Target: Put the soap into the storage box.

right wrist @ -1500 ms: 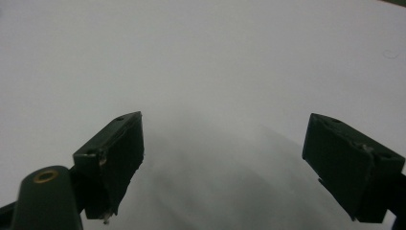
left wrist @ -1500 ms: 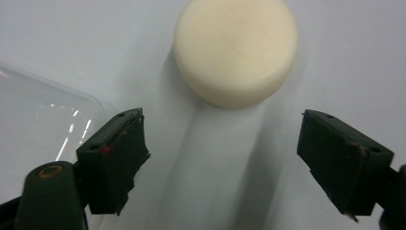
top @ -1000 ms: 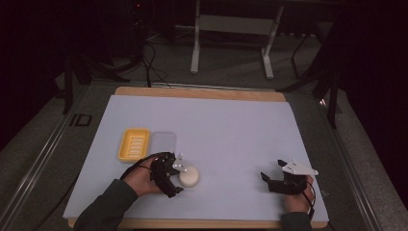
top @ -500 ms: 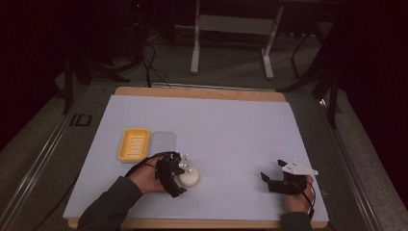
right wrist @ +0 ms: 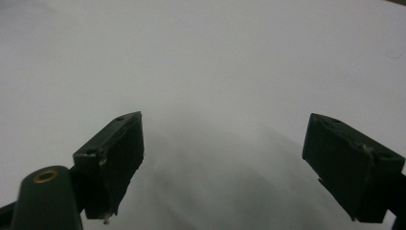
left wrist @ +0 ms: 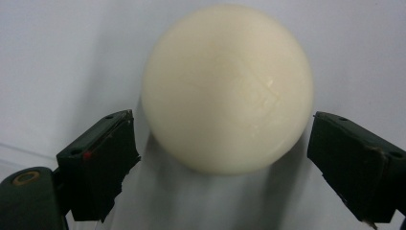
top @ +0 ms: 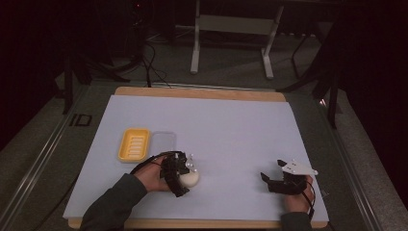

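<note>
Cream soap ball (left wrist: 227,88) released on the tabletop (top: 231,130), just right of the yellow soap dish (top: 133,144).
Left gripper (top: 185,175) jaws have just been opening, now wide, flanking it without contact; right gripper (top: 276,177) wide, empty, well right of the dish.

High view: mounted above the near side of the counter (top: 240,125), facing forward and down, far enough back to take in the whole white surface and the dark floor beyond. Left gripper view: carried on the left gripper (top: 179,169), looking along its own jaws, very close to the cream ball (left wrist: 227,88), also seen from above (top: 188,178). Right gripper view: carried on the right gripper (top: 275,179), looking low across bare white surface.
</note>
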### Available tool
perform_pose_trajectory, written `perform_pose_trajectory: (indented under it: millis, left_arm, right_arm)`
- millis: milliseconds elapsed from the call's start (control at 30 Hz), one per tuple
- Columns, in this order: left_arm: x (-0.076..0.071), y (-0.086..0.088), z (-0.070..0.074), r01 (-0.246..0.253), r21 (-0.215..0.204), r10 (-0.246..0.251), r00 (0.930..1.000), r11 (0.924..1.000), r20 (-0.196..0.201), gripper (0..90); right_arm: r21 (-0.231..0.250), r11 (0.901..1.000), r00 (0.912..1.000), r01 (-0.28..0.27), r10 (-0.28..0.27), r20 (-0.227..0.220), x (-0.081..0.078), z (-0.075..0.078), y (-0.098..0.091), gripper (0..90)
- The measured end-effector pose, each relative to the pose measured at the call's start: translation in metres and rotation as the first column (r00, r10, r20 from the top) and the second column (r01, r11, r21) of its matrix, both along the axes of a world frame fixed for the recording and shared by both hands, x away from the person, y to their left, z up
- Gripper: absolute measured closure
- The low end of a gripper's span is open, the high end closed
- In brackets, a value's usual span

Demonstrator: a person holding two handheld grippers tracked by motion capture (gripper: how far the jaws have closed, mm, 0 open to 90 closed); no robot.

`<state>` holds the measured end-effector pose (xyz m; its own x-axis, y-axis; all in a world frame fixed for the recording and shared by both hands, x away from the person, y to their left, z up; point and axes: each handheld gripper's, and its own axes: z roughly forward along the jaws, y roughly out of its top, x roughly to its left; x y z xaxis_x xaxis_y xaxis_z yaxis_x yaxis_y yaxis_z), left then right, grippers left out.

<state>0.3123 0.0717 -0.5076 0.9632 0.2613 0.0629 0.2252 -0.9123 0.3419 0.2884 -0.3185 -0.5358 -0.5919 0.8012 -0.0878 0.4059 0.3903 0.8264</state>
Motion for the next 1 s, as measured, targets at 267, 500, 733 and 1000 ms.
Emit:
perform_pose_trajectory:
  millis: [267,500,733,1000]
  left_arm:
    - [0.003,-0.009,-0.002,0.016,0.02,-0.015,0.9997,0.9997,-0.017,14.6]
    - [0.007,-0.014,-0.002,0.026,0.033,-0.025,0.9991,0.9991,-0.035,15.3]
    - [0.012,-0.02,-0.002,0.047,0.049,-0.044,0.9972,0.9977,-0.061,16.1]
    - [0.017,-0.024,0.0,0.058,0.071,-0.053,0.9955,0.9958,-0.078,20.4]
  right_arm:
    - [0.0,1.0,1.0,-0.001,0.001,-0.001,0.0,0.0,0.0,14.2]
    - [-0.002,1.0,1.0,-0.001,0.001,-0.003,0.0,0.0,0.0,14.2]
    - [-0.003,1.0,1.0,0.0,0.0,-0.005,0.0,0.0,0.0,14.2]
    - [-0.003,1.0,1.0,-0.001,0.001,-0.006,0.001,0.0,0.0,14.2]
